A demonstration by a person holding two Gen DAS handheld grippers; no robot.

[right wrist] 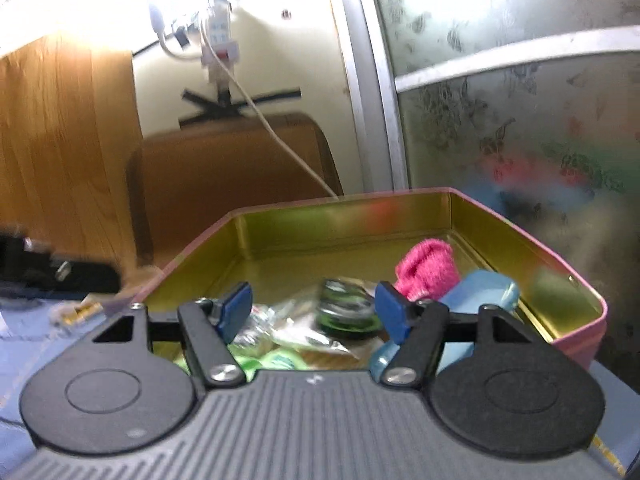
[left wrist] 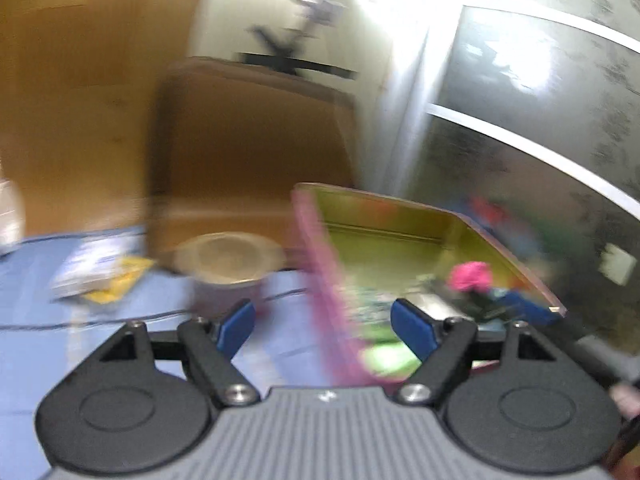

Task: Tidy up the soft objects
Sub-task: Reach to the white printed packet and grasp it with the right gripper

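A pink tin (right wrist: 580,332) with a gold inside stands on the blue cloth. It holds a pink knitted piece (right wrist: 428,268), a light blue soft item (right wrist: 488,292), green and clear packets (right wrist: 288,332) and a dark green round thing (right wrist: 344,304). My right gripper (right wrist: 314,308) hovers over the tin's near side, open, with nothing between its pads. In the blurred left wrist view the tin (left wrist: 320,248) lies ahead and to the right, and the pink piece (left wrist: 470,276) shows inside. My left gripper (left wrist: 322,322) is open and holds nothing, just short of the tin's left wall.
A metal bowl (left wrist: 230,256) stands left of the tin, with yellow and white packets (left wrist: 100,276) further left on the blue cloth (left wrist: 60,340). Behind are a brown chair back (right wrist: 232,184), a wooden panel (right wrist: 60,152), a hanging white cable (right wrist: 280,136) and a frosted glass door (right wrist: 520,120).
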